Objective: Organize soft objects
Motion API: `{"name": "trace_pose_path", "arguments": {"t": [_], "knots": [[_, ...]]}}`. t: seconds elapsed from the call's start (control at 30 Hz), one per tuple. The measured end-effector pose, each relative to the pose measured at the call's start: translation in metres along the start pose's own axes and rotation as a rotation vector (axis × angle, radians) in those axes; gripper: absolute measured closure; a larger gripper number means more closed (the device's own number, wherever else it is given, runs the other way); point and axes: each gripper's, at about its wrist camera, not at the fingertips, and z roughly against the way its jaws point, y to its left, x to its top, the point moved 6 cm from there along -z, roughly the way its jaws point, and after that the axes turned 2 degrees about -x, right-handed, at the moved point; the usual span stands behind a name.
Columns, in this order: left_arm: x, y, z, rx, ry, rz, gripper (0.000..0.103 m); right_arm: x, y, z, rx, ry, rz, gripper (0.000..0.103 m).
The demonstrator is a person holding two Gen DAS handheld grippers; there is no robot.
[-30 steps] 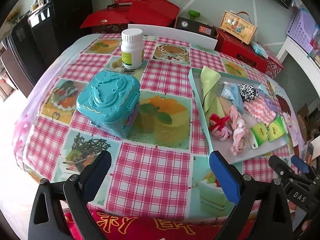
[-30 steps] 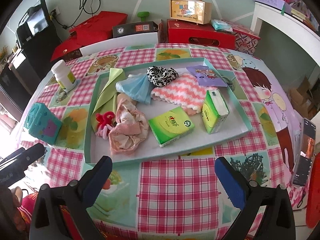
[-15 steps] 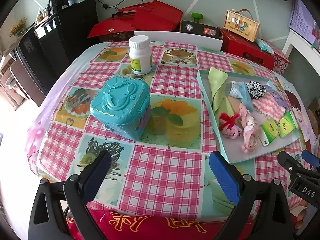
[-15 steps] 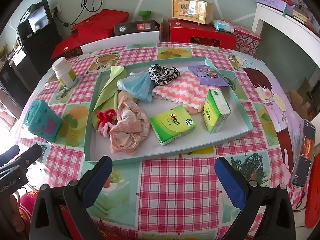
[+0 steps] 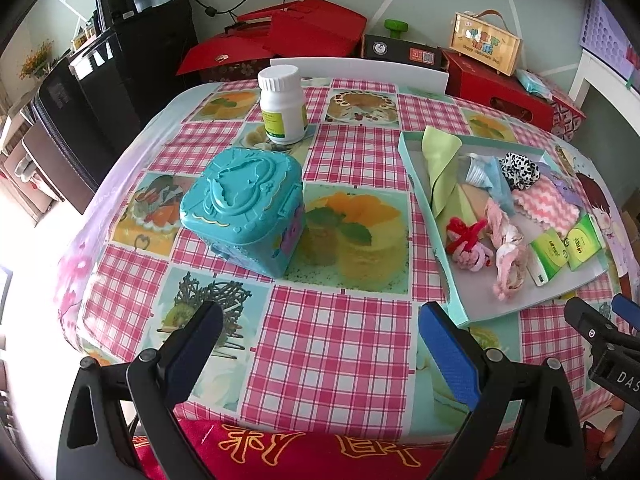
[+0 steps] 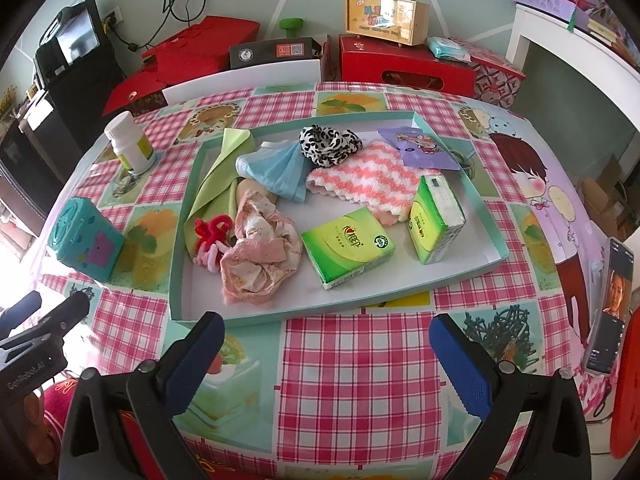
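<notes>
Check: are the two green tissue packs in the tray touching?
Apart. The right wrist view shows bare tray floor between the flat tissue pack and the upright tissue pack.

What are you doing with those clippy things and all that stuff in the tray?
A person holds two grippers above the checked tablecloth; both the left gripper and the right gripper are open and empty. The soft things, such as the crumpled pink cloth, lie untouched in the tray. Sorting has not started.
</notes>
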Motion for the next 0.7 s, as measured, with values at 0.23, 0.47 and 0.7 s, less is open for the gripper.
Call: {"name": "trace_pose_path", "arguments": {"t": [0.23, 0.47, 0.7], "knots": [[-0.0002, -0.0007, -0.0008, 0.002, 0.004, -0.005, 0.005, -0.0004, 0.0004, -0.0007, 0.000, 0.003, 0.002, 0.000], [-0.0004, -0.0002, -0.0023, 0.011, 0.007, -0.006, 0.005, -0.0004, 0.0006, -0.0014, 0.000, 0.004, 0.002, 0.000], [-0.0006, -0.0007, -0.0028, 0.013, 0.008, -0.007, 0.005, -0.0003, 0.0009, -0.0014, 0.001, 0.005, 0.002, 0.000]]}}
